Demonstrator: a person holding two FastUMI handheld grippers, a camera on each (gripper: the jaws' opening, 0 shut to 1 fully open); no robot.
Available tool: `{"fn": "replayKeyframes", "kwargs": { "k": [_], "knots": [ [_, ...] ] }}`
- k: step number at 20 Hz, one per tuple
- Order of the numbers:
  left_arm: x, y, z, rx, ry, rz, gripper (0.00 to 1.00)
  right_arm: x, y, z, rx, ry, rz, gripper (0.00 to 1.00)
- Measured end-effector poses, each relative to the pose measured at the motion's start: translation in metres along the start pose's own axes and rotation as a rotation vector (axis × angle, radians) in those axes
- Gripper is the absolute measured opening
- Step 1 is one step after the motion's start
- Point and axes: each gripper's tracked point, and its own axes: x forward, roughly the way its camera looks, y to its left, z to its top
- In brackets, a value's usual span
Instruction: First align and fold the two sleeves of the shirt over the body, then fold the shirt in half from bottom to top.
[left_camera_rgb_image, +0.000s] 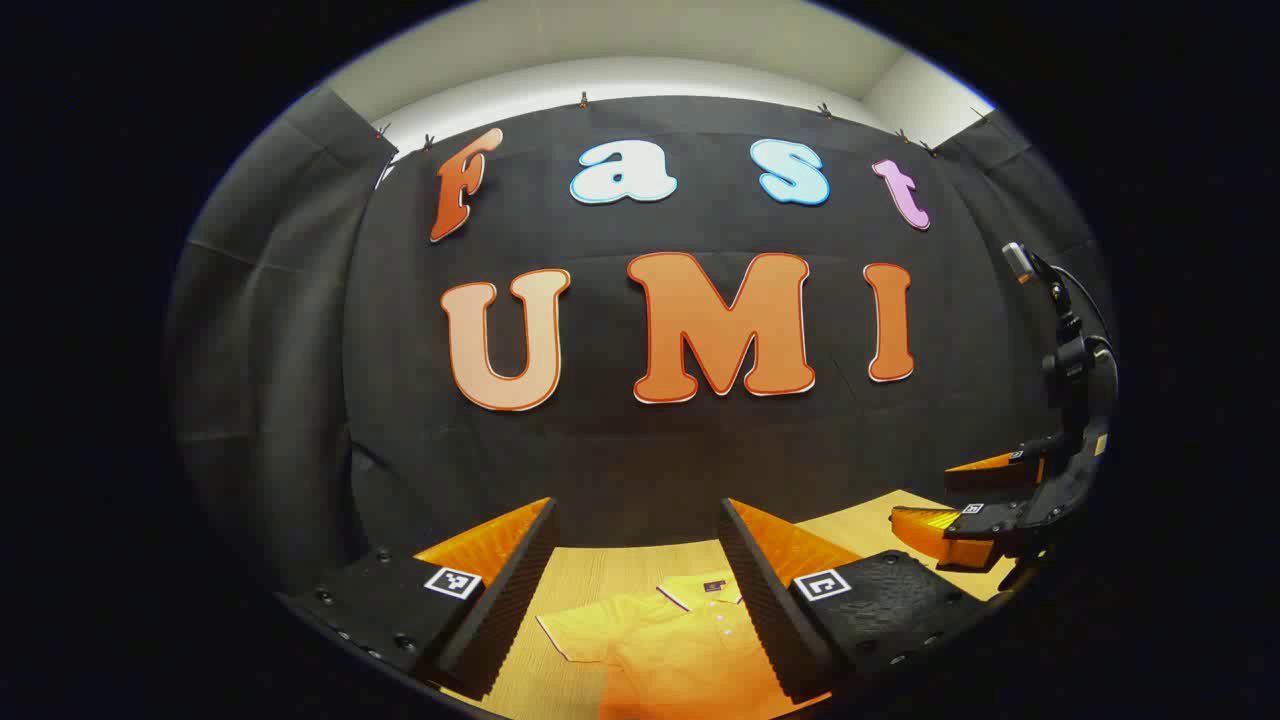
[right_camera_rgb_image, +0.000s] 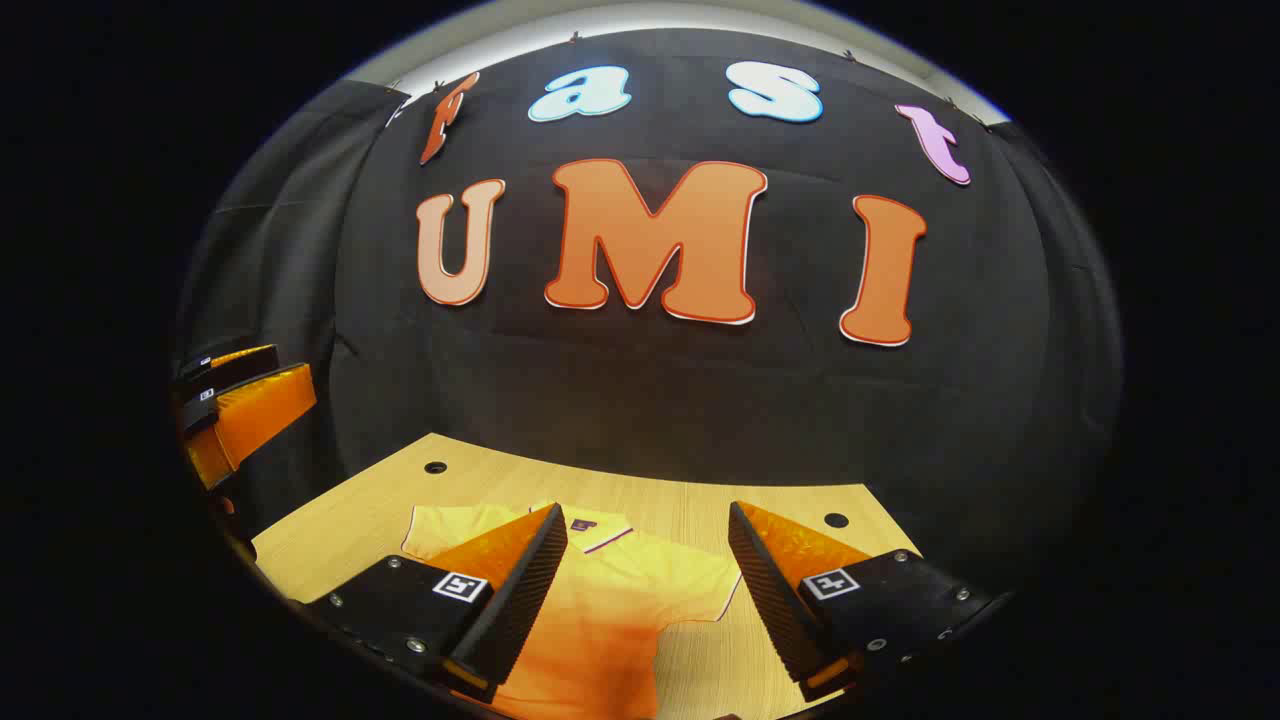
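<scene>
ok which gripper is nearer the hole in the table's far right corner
Right: the right gripper hovers just short of the hole; the left gripper hangs far off to its left.

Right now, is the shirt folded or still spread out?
Spread out: the shirt lies flat on the table, collar up, with both short sleeves out to the sides, none folded over the body.

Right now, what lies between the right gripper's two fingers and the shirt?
Nothing: in the right gripper view the open right gripper hangs above the shirt, with only air between; around the shirt is bare table.
</scene>
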Motion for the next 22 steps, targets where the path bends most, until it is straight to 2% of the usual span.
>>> {"fn": "replayKeyframes", "kwargs": {
  "k": [6,11,15,22],
  "knots": [
    [-0.008,0.002,-0.003,0.023,0.023,0.038,0.97,0.011,0.019,-0.002,-0.003,-0.001,0.077,0.99],
    [-0.019,0.015,-0.003,0.034,0.032,0.106,0.96,0.014,0.026,-0.002,-0.003,0.007,0.122,0.98],
    [-0.018,0.008,-0.008,0.022,0.045,0.094,0.96,0.018,0.017,-0.014,0.005,0.034,0.105,0.99],
    [-0.019,0.005,-0.005,0.043,0.032,0.079,0.96,0.049,-0.032,-0.055,0.035,0.212,-0.013,0.98]
  ]
}}
